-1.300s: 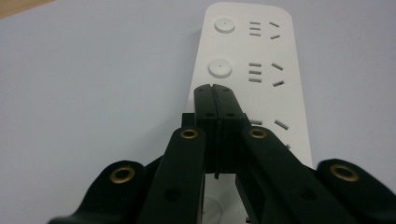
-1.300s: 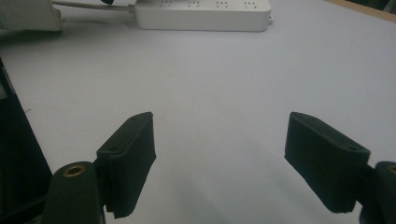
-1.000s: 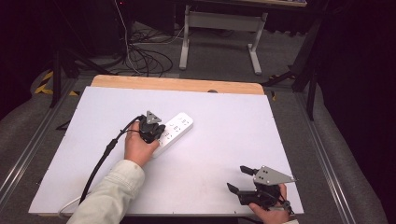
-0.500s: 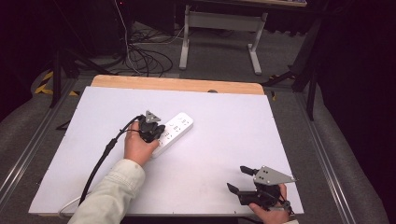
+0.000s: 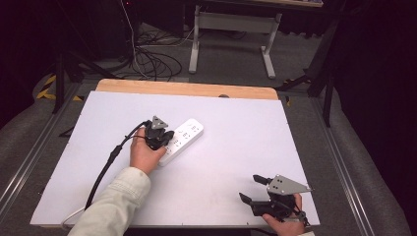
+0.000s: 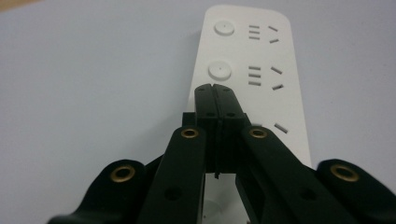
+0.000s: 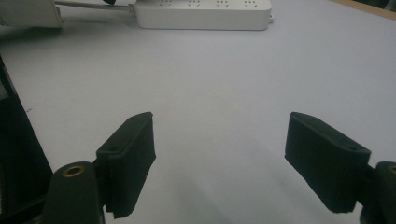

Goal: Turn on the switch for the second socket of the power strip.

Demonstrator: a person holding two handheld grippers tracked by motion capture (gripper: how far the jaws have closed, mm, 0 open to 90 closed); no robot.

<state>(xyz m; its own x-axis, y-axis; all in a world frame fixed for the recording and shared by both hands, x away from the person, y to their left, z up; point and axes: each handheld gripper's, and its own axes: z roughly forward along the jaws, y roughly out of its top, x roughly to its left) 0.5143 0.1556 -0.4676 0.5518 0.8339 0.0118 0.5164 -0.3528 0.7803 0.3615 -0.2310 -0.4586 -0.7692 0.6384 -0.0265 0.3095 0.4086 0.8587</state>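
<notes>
So here's where we're at: the long white plastic power strip (image 5: 181, 140) lies left of centre on the white-topped desk (image 5: 236, 128), its long axis running on a diagonal from near-left to far-right in the high view. Our left gripper (image 6: 215, 91) is right on top of it, with the fingers pinched flat together and nothing between them. In the left gripper view the closed tip sits over the strip's face just short of one of the round white buttons (image 6: 219, 71), with another button (image 6: 224, 28) further along the same line. We can't tell whether the tip is actually touching the plastic or hanging just above it. The strip's length runs straight away from the fingers, so anything we'd poke next lies dead ahead along that axis — no sideways shuffle needed, just forward and down. The left hand (image 5: 145, 155) comes in from the near-left, wrist low, sleeve resting toward the desk edge, gripper angled down at the strip's near end. Our right gripper (image 5: 255, 189) is parked well apart at the near-right corner of the desk, fingers spread wide and empty; in the right gripper view the strip (image 7: 203, 14) lies far off across bare desk, broadside on. So the left hand is clearly the nearer one — the right looks to be idling.
</notes>
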